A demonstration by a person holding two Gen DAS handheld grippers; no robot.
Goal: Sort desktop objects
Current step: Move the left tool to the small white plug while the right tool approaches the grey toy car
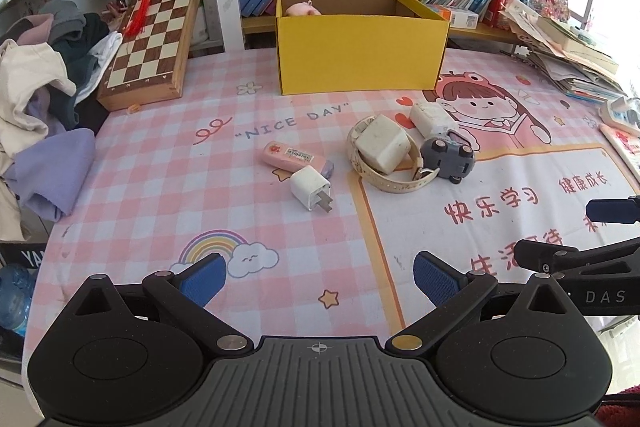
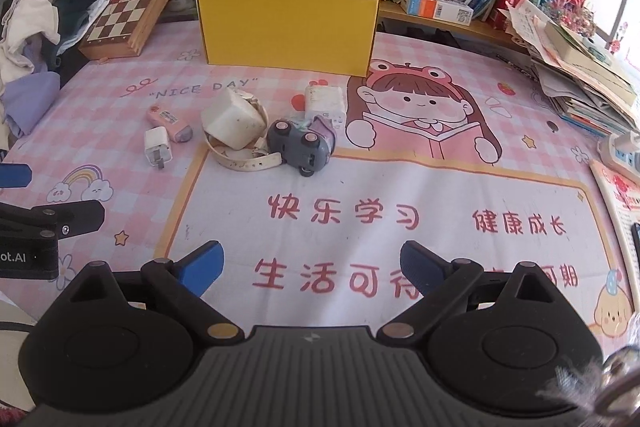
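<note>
yellow box [image 1: 362, 55]: open, upright | chargers [image 1: 310, 187], watch [image 1: 394, 179], toy car [image 1: 448, 155]: clustered before it

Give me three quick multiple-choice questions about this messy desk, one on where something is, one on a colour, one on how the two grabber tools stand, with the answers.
1. Where is the large white charger block?
A. inside the box
B. on the cream watch strap, next to the grey toy car
C. on the chessboard

2. What colour is the outside of the cardboard box?
A. yellow
B. green
C. red

3. How do the left gripper and the right gripper stand?
A. both shut on chargers
B. one holds the car
C. both open and empty

Answers:
1 B, the block rests on the looped strap, with the car beside it.
2 A, the box walls are plain yellow.
3 C, each pair of blue pads stands wide apart over the mat with nothing between them.
</note>
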